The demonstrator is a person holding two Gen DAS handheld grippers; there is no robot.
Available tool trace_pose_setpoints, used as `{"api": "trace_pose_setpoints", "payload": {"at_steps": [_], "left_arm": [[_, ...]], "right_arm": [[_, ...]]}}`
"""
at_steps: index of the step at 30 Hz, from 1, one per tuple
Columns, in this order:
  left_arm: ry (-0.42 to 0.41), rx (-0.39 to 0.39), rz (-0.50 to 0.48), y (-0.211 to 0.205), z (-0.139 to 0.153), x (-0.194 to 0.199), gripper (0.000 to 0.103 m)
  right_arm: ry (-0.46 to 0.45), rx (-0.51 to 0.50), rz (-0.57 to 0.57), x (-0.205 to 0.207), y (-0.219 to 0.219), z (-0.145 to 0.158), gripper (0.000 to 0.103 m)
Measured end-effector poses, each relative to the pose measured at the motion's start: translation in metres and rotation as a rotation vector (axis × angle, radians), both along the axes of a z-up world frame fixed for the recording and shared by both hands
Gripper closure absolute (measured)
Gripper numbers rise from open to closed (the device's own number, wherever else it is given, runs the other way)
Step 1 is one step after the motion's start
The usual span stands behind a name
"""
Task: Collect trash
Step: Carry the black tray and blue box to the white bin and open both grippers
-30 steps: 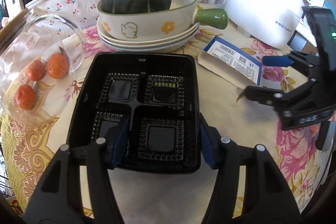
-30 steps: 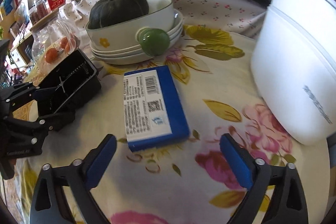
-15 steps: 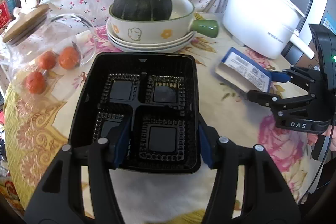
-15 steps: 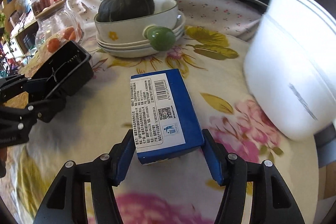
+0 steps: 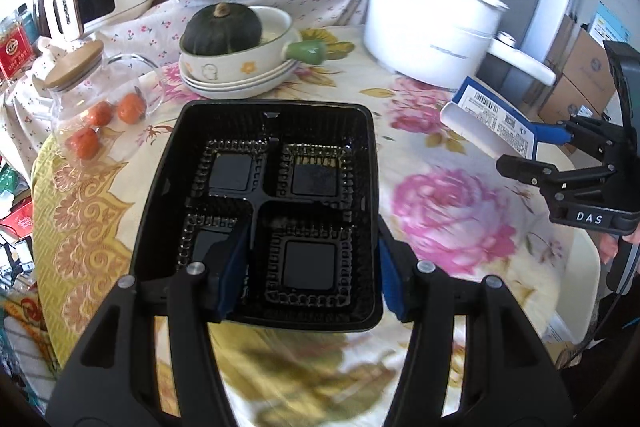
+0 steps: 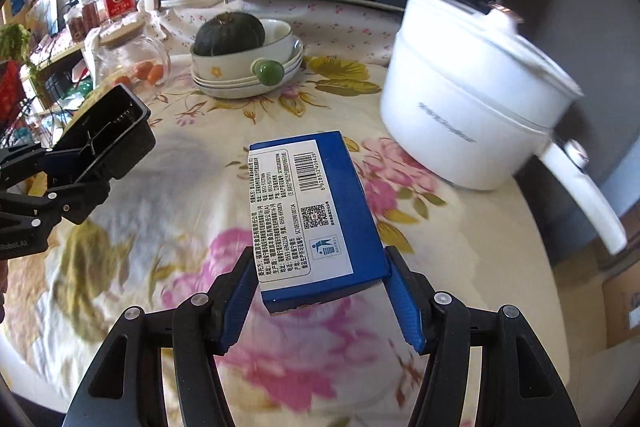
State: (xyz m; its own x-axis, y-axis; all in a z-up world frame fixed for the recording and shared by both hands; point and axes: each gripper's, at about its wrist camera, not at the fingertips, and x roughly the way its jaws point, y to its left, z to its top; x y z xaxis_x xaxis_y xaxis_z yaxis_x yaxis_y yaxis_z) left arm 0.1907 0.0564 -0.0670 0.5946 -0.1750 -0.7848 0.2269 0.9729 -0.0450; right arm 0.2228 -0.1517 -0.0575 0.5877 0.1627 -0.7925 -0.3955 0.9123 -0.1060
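Both trash items in hand, off the floral-cloth surface (image 6: 192,187). Left tool (image 5: 308,275) is clamped on the near wall of the black four-compartment plastic tray (image 5: 260,195), one pad inside, one outside. Right tool (image 6: 320,291) has just been closing and now pinches the blue rectangular carton with white label (image 6: 316,211) by its near end.

Left to do, by my reading: carry both to a bin; none in view.

Room: the carton hangs near the white electric pot (image 6: 472,115); the stacked bowls with dark green squash (image 5: 236,55) sit beyond the tray. Surface edge close on the right; open cloth between the two tools.
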Motion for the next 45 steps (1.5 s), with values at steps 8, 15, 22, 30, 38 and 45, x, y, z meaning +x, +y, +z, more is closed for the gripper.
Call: {"api": "trace_pose_setpoints", "payload": {"at_steps": [8,15,22,30,38,45], "left_arm": [[-0.018,-0.015,-0.029,-0.027,0.02,-0.046,0.044],[-0.019,-0.032,-0.058,-0.05,0.026,-0.082,0.044],[0.001,-0.04,-0.073,-0.068,0.024,-0.109,0.044],[0.009,-0.057,-0.095,-0.09,0.017,-0.127,0.044],[0.033,-0.001,-0.202,-0.135,-0.001,-0.137,0.044],[0.046,0.02,-0.295,-0.179,-0.01,-0.142,0.044]], "right_arm": [[-0.023,0.01,0.012,-0.053,-0.017,0.02,0.04],[-0.018,0.028,0.005,-0.096,-0.034,0.024,0.04],[-0.005,0.03,-0.007,-0.127,-0.049,0.022,0.04],[0.015,0.008,-0.004,-0.152,-0.066,0.014,0.04],[0.046,-0.035,-0.019,-0.177,-0.11,-0.005,0.04],[0.07,-0.044,-0.109,-0.185,-0.158,-0.019,0.04]]}}
